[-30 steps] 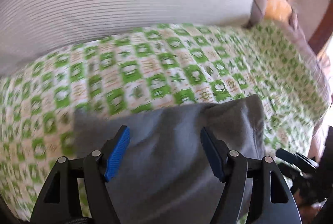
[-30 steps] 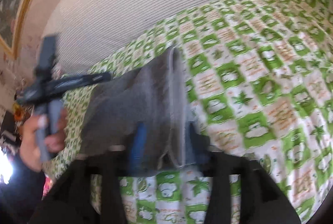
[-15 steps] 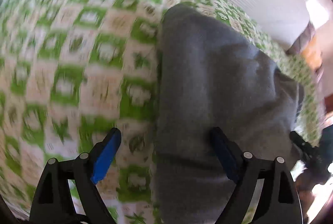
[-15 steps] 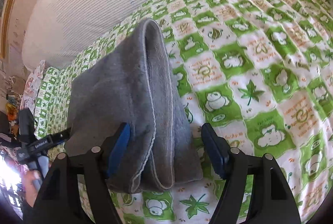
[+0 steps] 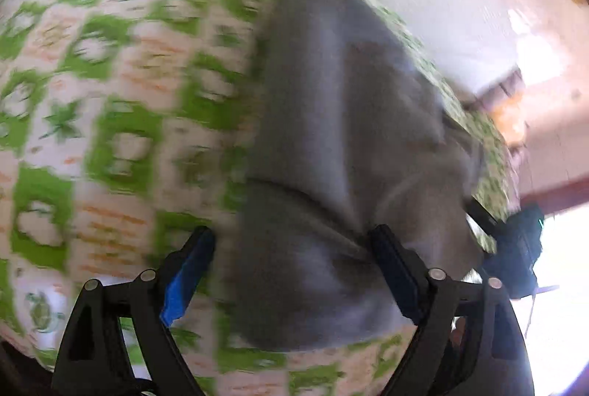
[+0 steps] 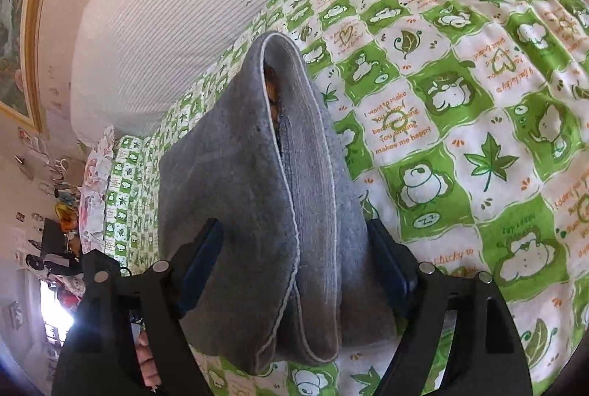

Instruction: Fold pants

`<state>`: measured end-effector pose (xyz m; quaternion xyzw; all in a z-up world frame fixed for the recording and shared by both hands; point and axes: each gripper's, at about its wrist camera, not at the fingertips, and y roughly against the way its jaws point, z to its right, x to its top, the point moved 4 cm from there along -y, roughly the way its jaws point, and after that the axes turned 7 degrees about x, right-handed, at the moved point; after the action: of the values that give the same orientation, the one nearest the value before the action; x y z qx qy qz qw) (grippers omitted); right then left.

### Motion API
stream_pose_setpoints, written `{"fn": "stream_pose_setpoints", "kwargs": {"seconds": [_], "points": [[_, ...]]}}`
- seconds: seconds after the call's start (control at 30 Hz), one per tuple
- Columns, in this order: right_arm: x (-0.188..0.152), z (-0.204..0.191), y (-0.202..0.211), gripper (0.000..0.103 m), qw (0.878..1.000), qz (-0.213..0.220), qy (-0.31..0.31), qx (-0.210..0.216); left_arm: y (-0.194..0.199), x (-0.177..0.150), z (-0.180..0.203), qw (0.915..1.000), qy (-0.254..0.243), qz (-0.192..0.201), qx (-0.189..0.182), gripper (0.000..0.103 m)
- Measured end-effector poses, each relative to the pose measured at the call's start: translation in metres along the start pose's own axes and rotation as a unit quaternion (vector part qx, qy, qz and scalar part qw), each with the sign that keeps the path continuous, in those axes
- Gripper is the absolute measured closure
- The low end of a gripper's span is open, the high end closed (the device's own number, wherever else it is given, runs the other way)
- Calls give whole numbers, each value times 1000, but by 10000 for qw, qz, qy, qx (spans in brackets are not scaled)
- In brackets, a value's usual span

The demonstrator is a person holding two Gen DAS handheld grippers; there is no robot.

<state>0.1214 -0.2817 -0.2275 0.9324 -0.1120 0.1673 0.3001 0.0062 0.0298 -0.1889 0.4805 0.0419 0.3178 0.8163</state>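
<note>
On the green-checked bed (image 6: 460, 72) both tongs, left (image 5: 291, 271) and right (image 6: 294, 263), sit wide open straddling the folded grey pants (image 6: 257, 197), gripping nothing; they look soft and floppy, so I'd pinch the thick folded edge.

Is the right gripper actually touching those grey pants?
Cannot tell. In the right wrist view the gripper straddles the folded pants, but the cloth hides whether its pads touch.

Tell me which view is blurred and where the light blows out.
Left wrist view: motion-smeared, the green checked bedspread streaked, the grey pants soft, window glare burning out the lower right. Right wrist view: sharp, print on the bedspread legible, a small blown-out patch at lower left.
</note>
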Motion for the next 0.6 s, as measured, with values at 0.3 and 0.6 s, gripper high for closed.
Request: {"fn": "stream_pose_setpoints", "kwargs": {"seconds": [0.3,0.6], "points": [[0,-1,-4,36,9997,44,196,-119,7,12,6,9999,-128,79,-23,24],[7,3,-9,40,9998,74,-41,186,-1,9,15,9986,-503,149,-28,38]]}}
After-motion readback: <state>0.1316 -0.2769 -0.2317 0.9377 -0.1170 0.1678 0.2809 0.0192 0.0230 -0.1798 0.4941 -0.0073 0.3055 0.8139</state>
